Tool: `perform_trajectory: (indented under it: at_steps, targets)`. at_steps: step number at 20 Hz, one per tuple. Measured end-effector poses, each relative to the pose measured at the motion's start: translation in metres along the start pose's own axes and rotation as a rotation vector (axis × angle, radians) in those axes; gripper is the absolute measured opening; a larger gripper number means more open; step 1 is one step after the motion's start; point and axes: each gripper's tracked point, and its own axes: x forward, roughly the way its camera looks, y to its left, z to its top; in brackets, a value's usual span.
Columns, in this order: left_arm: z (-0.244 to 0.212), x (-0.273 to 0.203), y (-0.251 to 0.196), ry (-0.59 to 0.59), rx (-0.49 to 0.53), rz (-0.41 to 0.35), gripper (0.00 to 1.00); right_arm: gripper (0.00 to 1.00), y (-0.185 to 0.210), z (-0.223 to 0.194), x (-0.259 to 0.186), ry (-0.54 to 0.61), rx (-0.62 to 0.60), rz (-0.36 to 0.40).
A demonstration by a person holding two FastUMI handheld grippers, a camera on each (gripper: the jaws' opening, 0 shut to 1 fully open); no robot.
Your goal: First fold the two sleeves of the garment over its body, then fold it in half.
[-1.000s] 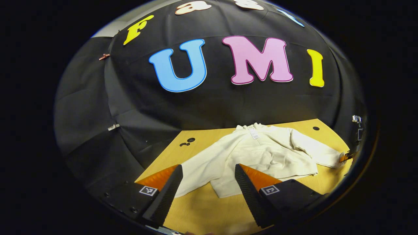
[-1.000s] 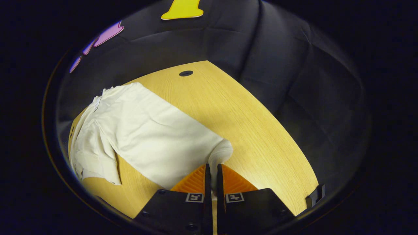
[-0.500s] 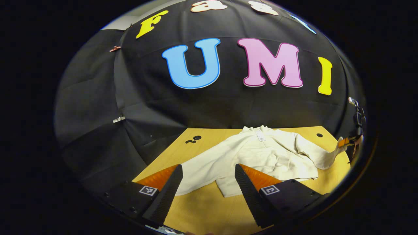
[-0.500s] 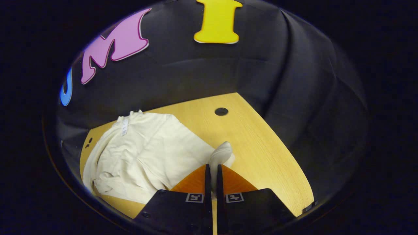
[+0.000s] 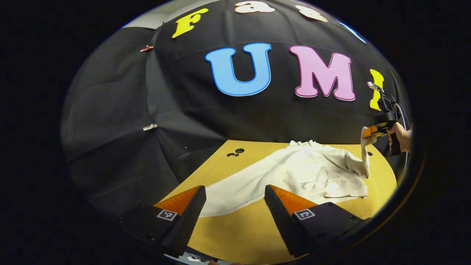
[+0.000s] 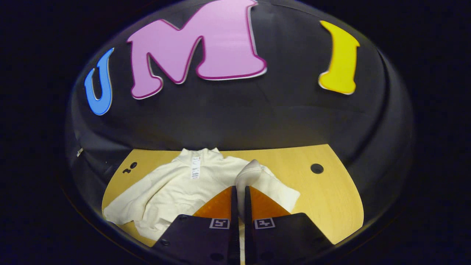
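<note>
Right tongs (image 6: pixel 238 193) pinch sleeve cuff (image 6: pixel 247 173) aloft

A wooden tabletop (image 5: pixel 235 235) stands in front of a black cloth wall (image 5: pixel 110 110). It has a round hole (image 6: pixel 317 168) near its far right corner and small dark holes (image 5: pixel 235 153) at far left. Clips (image 5: pixel 149 127) pin the cloth.

Light wooden table (image 5: pixel 235 235) with round holes, a cream garment (image 5: pixel 294 176) spread on its top.
</note>
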Motion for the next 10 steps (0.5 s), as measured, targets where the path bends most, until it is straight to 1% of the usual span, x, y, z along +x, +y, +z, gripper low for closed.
perform_trajectory:
  at_steps: [3,5,7,10]
  targets:
    - [-0.009,-0.001,0.015,0.018,-0.034,0.022,0.99,0.10,0.060,0.015,0.017,-0.011,-0.069,0.066]
    - [-0.014,-0.002,0.022,0.026,-0.048,0.033,0.99,0.10,0.107,0.018,0.032,-0.009,-0.116,0.108]
    - [-0.019,0.000,0.032,0.036,-0.057,0.052,0.99,0.09,0.158,0.012,0.043,0.006,-0.160,0.162]
    - [-0.021,0.007,0.045,0.046,-0.074,0.077,0.99,0.09,0.240,-0.008,0.054,0.026,-0.246,0.252]
